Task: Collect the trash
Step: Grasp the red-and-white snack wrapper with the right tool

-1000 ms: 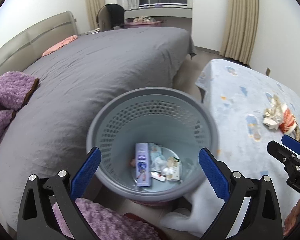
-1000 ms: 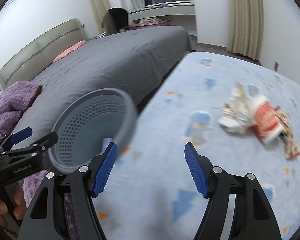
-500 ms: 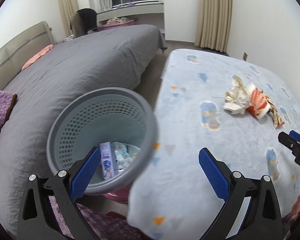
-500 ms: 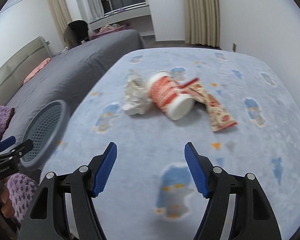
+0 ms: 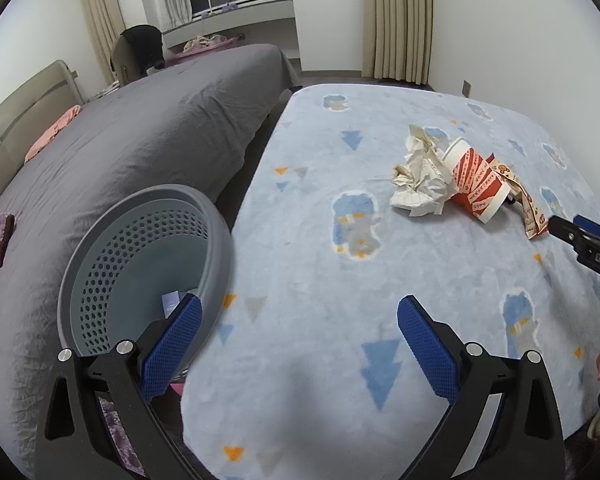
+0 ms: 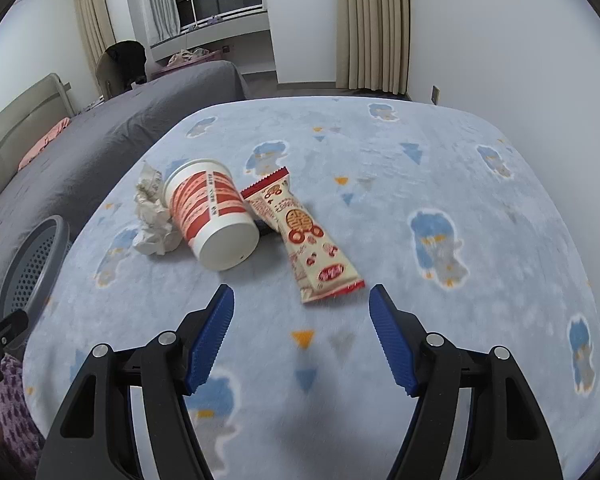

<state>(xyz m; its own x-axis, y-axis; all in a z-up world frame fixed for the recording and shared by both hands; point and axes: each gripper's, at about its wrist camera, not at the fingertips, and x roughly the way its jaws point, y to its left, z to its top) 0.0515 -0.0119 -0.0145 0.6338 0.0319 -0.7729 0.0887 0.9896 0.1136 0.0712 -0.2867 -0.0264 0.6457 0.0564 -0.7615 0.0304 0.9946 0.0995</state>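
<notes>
Right gripper (image 6: 300, 312) wide and empty, nearest the wrapper (image 6: 304, 240) just ahead of its tips; best come down over the wrapper's near end and pinch across its narrow width, keeping clear of the cup (image 6: 216, 216) that lies on its side touching it, crumpled paper (image 6: 154, 216) beyond. Left gripper (image 5: 300, 344) also wide, empty, over the blanket's (image 5: 300, 240) near left edge beside the bin (image 5: 140, 272). Open blanket on all sides of the trash; the bin sits off the left edge, a short clear carry.
</notes>
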